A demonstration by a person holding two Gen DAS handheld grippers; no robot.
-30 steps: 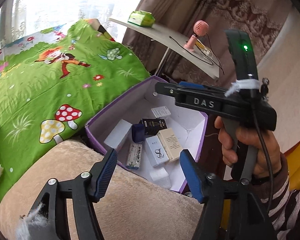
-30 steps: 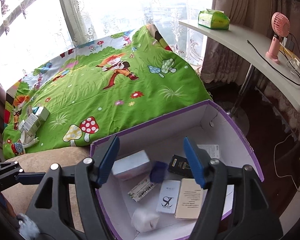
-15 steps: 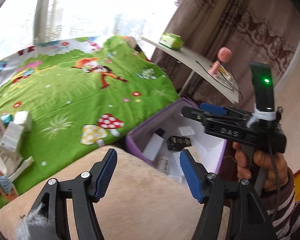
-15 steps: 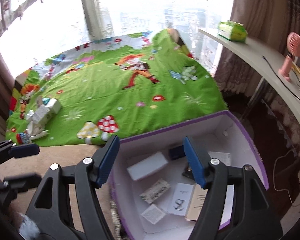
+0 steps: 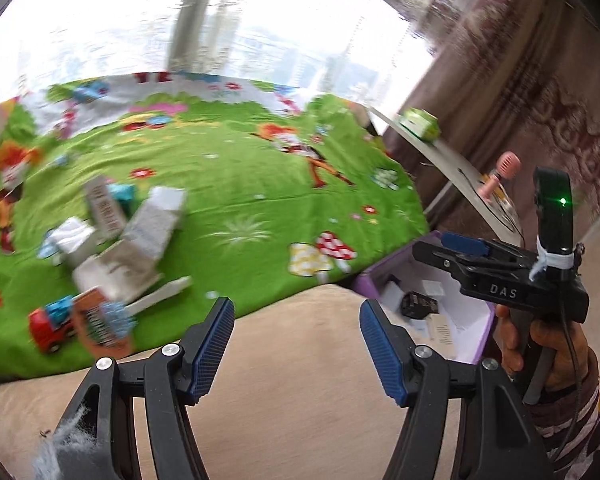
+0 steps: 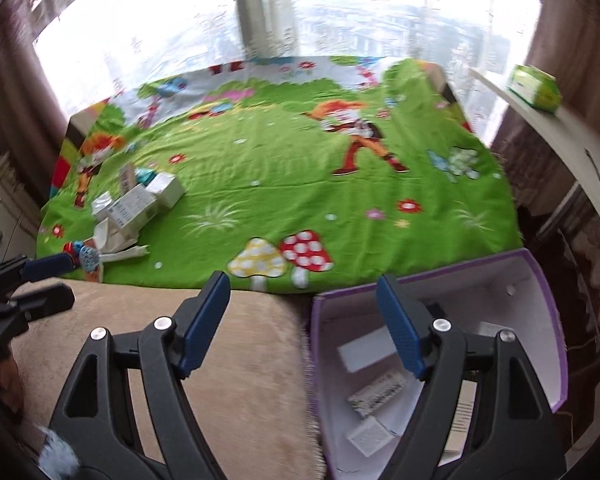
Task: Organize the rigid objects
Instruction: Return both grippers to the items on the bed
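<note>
Both grippers are empty: the left gripper [image 5: 296,344] has its fingers apart, the right gripper's [image 6: 302,320] are opening. Small boxes [image 6: 140,204] cluster near the bed's [image 6: 300,184] left edge.

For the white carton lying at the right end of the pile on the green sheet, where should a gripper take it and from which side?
Grip the white carton across its short width, on its two long flat side faces, coming down from above on its free right end. The other boxes crowd its left side, while bare sheet lies to its right.
</note>
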